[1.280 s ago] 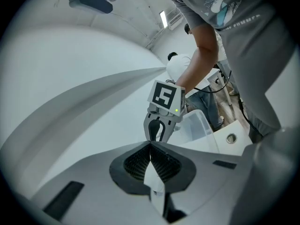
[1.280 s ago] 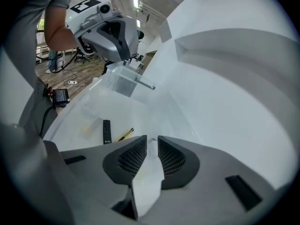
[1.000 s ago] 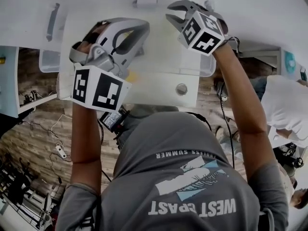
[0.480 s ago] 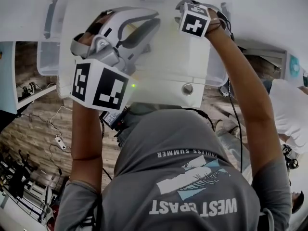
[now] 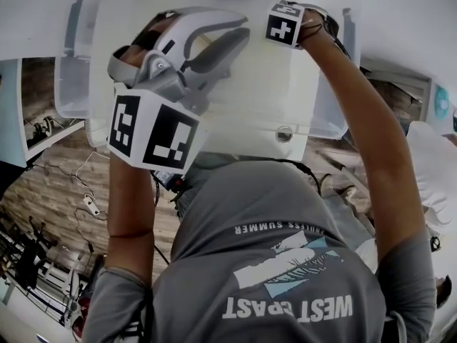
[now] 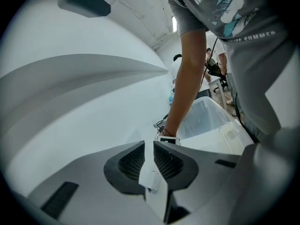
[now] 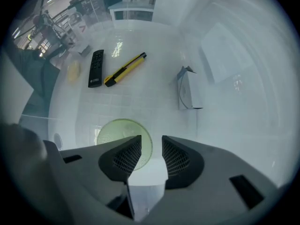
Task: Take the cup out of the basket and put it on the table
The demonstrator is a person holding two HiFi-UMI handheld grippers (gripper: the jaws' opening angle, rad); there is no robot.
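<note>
Cup (image 7: pixel 121 131), pale green and round as seen from above, is sitting on the floor of the translucent plastic basket (image 7: pixel 234 55). Right gripper (image 7: pixel 151 142) is pointing straight down into the basket just over it. Its jaws have just been opening and are standing wide apart. The cup is lying mostly under one jaw, with its edge showing in the gap; the pads are not pressing on it. A black remote control (image 7: pixel 95 68), a yellow utility knife (image 7: pixel 125 69) and a white carton (image 7: pixel 187 95) are lying farther along the basket floor. Left gripper (image 6: pixel 149 146) is hanging over the white table (image 6: pixel 70 125) beside the basket, jaws only slightly apart and gripping nothing.
</note>
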